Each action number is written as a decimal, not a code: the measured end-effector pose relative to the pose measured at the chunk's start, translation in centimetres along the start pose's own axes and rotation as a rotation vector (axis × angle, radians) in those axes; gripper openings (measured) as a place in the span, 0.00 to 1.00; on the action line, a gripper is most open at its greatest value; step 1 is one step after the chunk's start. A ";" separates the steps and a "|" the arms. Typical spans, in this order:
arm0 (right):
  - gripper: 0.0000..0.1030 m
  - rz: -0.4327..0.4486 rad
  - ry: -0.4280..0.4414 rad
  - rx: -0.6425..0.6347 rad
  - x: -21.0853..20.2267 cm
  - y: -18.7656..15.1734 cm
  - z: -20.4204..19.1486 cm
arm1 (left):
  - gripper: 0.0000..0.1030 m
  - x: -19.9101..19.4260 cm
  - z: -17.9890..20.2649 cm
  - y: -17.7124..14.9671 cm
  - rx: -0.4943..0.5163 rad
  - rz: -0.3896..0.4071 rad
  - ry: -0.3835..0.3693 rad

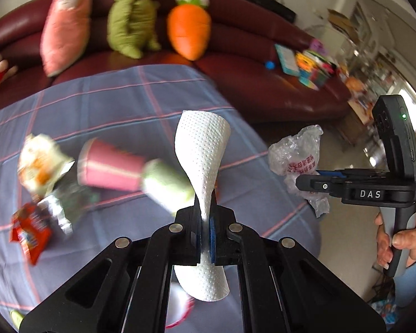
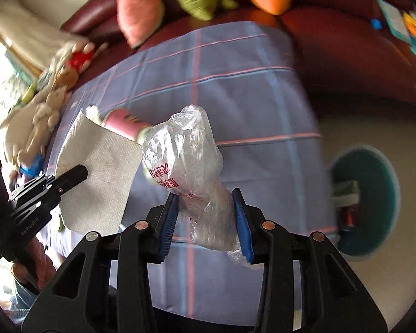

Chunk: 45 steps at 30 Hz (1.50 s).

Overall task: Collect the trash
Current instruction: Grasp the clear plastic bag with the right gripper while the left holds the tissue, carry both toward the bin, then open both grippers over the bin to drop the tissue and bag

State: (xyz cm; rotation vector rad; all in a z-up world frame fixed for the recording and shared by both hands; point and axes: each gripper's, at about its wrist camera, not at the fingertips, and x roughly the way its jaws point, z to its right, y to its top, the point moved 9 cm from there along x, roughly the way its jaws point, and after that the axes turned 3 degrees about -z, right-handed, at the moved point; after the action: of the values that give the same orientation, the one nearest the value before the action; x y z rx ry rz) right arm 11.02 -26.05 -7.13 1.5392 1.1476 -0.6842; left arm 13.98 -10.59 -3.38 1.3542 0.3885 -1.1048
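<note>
My left gripper (image 1: 206,216) is shut on a white paper towel (image 1: 203,149), held above the blue plaid tablecloth (image 1: 124,105). My right gripper (image 2: 205,213) is shut on a crumpled clear plastic bag with red print (image 2: 183,152). The bag (image 1: 296,155) and right gripper (image 1: 305,184) also show at the right of the left wrist view. The towel (image 2: 97,172) and left gripper (image 2: 69,176) show at the left of the right wrist view. On the cloth lie a pink cup (image 1: 111,166), a white-green wrapper (image 1: 166,186), a red snack packet (image 1: 29,230) and other wrappers (image 1: 38,161).
A dark red sofa (image 1: 249,77) with pink (image 1: 65,25), green (image 1: 131,16) and carrot (image 1: 188,30) plush toys stands behind the table. A teal round bin (image 2: 366,202) with trash inside sits on the floor right of the table. Books (image 1: 305,63) lie on the sofa.
</note>
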 end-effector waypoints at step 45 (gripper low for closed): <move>0.37 0.052 -0.074 0.476 -2.7 -4.2 29.0 | 0.88 22.8 21.9 1.2 0.265 -0.278 -0.070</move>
State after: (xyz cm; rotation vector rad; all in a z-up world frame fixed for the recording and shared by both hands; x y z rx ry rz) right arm 10.04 -54.45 -14.82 1.9127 0.9248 -1.0223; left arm 18.04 -39.65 -15.12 1.5189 0.3976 -1.4709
